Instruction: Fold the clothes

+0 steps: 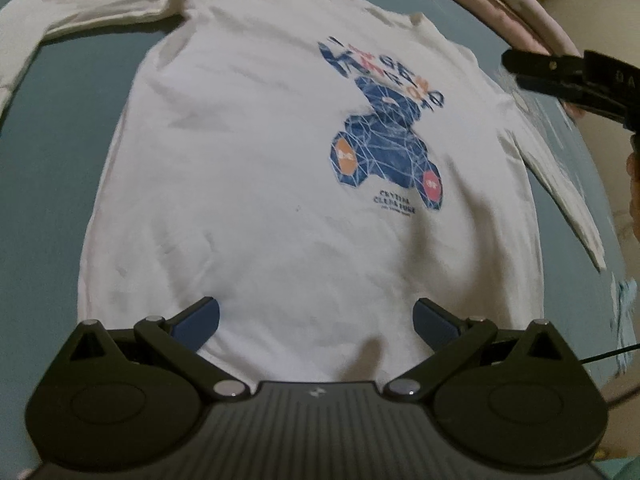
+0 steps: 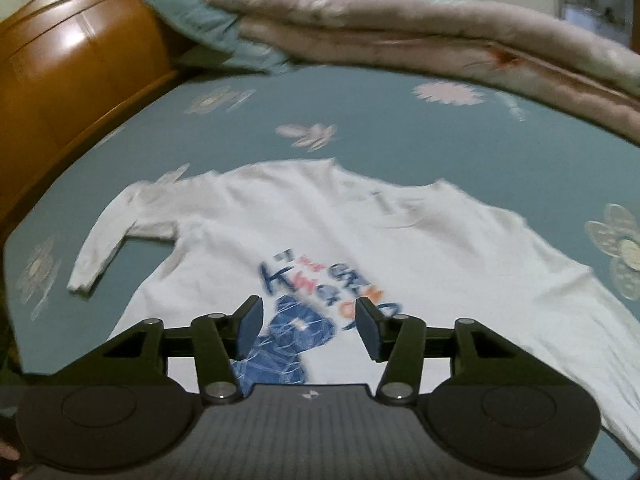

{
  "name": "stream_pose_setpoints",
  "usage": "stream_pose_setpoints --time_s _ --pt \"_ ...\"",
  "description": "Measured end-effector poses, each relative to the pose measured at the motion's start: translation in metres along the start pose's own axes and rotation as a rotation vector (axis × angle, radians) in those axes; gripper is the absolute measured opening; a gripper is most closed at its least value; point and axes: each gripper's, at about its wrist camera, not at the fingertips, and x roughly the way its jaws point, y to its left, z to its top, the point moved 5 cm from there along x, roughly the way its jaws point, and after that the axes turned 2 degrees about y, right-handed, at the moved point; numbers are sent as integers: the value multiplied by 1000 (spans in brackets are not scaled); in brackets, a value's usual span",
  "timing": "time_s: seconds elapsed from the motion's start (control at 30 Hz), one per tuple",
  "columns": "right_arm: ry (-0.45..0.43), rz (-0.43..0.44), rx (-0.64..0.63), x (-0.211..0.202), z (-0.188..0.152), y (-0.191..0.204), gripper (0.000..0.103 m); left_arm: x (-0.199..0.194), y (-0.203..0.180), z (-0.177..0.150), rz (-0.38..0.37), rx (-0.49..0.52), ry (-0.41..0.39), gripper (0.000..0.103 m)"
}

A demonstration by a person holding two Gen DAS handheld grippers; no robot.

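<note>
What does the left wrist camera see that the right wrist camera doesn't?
Only the left wrist camera shows the whole bear print down to its feet, the small dark words under it, and the right gripper coming in from the side.

Only the right wrist camera shows the wooden headboard, the pillow, the folded pink quilt and the flowers on the sheet.

Both show the white shirt lying flat, print up, on the teal sheet, with each camera's own fingers open above it and holding nothing.

Open bedsheet point(image 2: 380, 132) is lying all around the shirt point(image 2: 320, 232). Beyond the shirt's collar, folded blankets point(image 2: 400, 28) are blocking passage; a wooden bed frame point(image 2: 60, 80) is walling its left.
</note>
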Motion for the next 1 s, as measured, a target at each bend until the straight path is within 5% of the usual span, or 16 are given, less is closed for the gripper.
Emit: stream_pose_setpoints --time_s 0.23,0.4,0.47,0.6,0.83,1.0 --pt "-85 -140 80 9 14 -31 58 -14 2 31 -34 98 -74 102" --pt "-156 -232 94 22 38 -56 56 2 21 42 -47 52 -45 102" --pt "-176 -276 66 36 58 -68 45 3 23 43 -68 63 -42 102" --pt "-115 -320 12 75 77 -91 20 3 26 45 -105 64 -40 102" --pt "14 -280 -50 135 74 -92 15 3 30 48 -146 63 -39 102" --pt "-9 -288 32 158 81 -115 14 2 31 48 -156 77 -41 102"
